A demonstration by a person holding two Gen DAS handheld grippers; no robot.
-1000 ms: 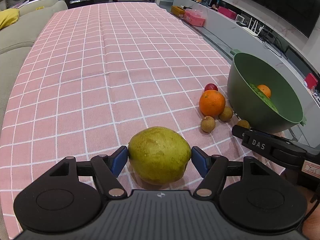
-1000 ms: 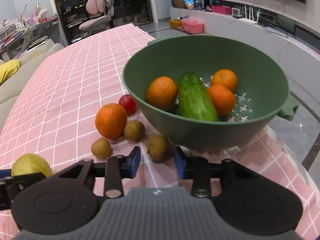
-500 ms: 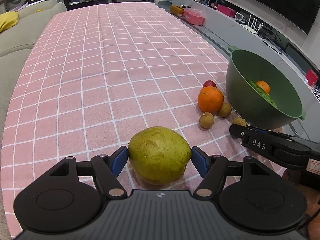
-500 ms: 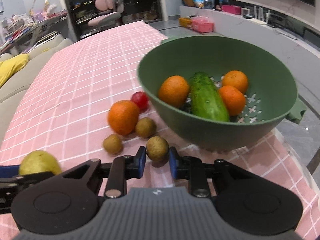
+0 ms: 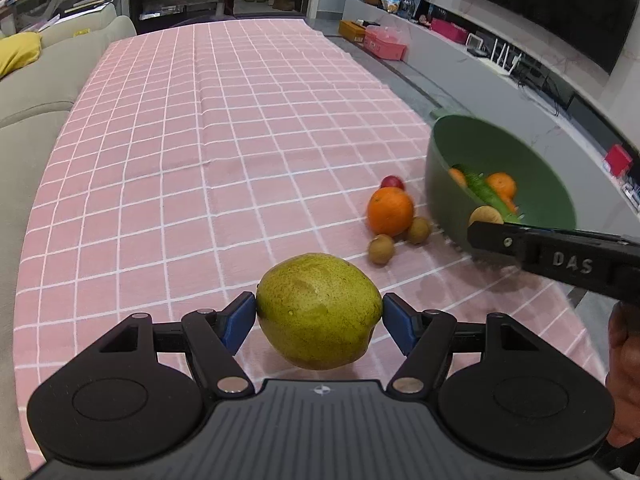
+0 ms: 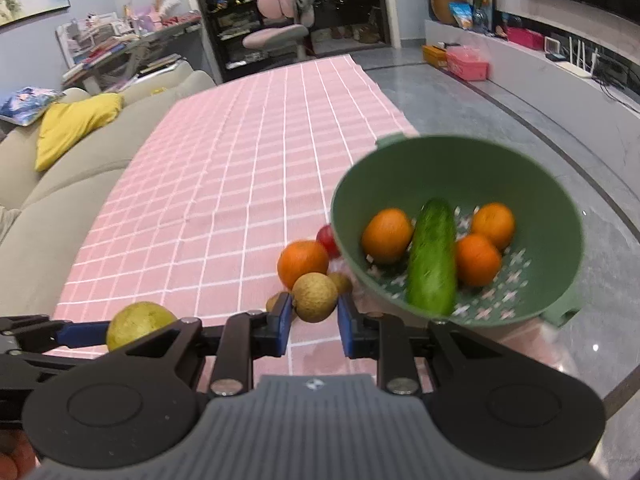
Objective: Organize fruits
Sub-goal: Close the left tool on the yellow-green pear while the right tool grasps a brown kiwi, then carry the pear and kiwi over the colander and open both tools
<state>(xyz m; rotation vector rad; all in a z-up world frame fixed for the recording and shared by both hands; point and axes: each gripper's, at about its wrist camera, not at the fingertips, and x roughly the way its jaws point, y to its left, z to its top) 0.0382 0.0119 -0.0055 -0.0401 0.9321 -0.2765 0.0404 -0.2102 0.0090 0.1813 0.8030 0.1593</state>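
This is a home living room. A pink checked tablecloth (image 6: 248, 184) covers a long table, with a beige sofa (image 6: 60, 184) and yellow cushion (image 6: 76, 124) at nine o'clock. At twelve o'clock stand a pink desk chair (image 6: 280, 20) and dark shelves (crowded with oddments). At two o'clock, a low media bench (image 5: 500, 64) runs beneath a large television (image 5: 560, 4).

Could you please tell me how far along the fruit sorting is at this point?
Done: three oranges and a cucumber lie in the green bowl. In hand: the left gripper holds the green pear, and the right gripper holds a small brown fruit, both lifted. Left on the tablecloth: one orange, a red fruit and two small brown fruits.
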